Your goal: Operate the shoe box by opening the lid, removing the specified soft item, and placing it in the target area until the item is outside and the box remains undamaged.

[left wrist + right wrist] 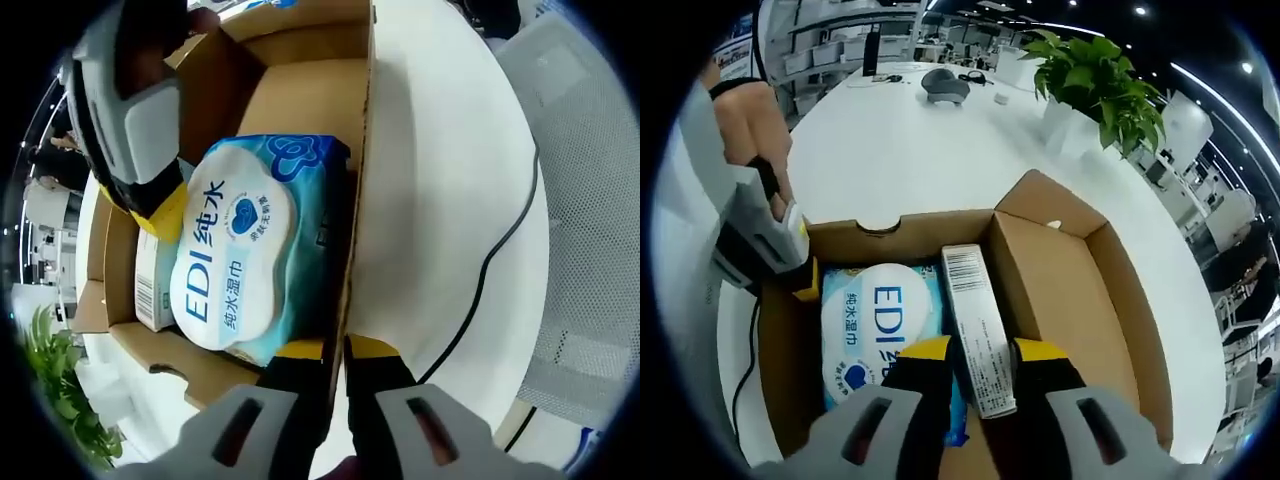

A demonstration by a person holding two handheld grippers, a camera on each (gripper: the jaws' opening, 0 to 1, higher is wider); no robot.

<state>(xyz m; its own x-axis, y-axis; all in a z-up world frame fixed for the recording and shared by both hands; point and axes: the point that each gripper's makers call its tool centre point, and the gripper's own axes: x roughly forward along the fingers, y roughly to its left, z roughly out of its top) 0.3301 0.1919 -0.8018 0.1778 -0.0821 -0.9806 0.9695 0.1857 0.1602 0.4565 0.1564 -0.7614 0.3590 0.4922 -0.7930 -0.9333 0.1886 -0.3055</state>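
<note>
The shoe box (1060,290) stands open on the white round table (900,140), lid already out of the way. Inside lie two things: a pack of wet wipes (245,250) in blue-white soft film, w/ the print "EDI", and just beside it a small white carton (975,325) w/ a barcode, lying along the pack.

Left gripper (335,350) – its two yellow-tipped jaws stand on either side of the box side wall (358,180) and pinch the cardboard edge; it looks closed on the wall, prob. to hold the box steady. Right gripper (975,350) hovers over the inside, jaws apart, the carton showing in the gap between the tips, the wipes pack under the left tip. In the left gripper view the right gripper comes in at upper left, above the far end of the pack.

Handling, as I judge it: the pack is soft and will dent, moderately heavy for its size because it is wet inside, and the film is slippery. Best grip is across the narrow width near the middle – not the glossy label flap, which can peel. A firm squeeze is ok; nothing fragile. Lift straight up, so the pack does not drag on the thin cardboard walls, which tear easily.
</note>
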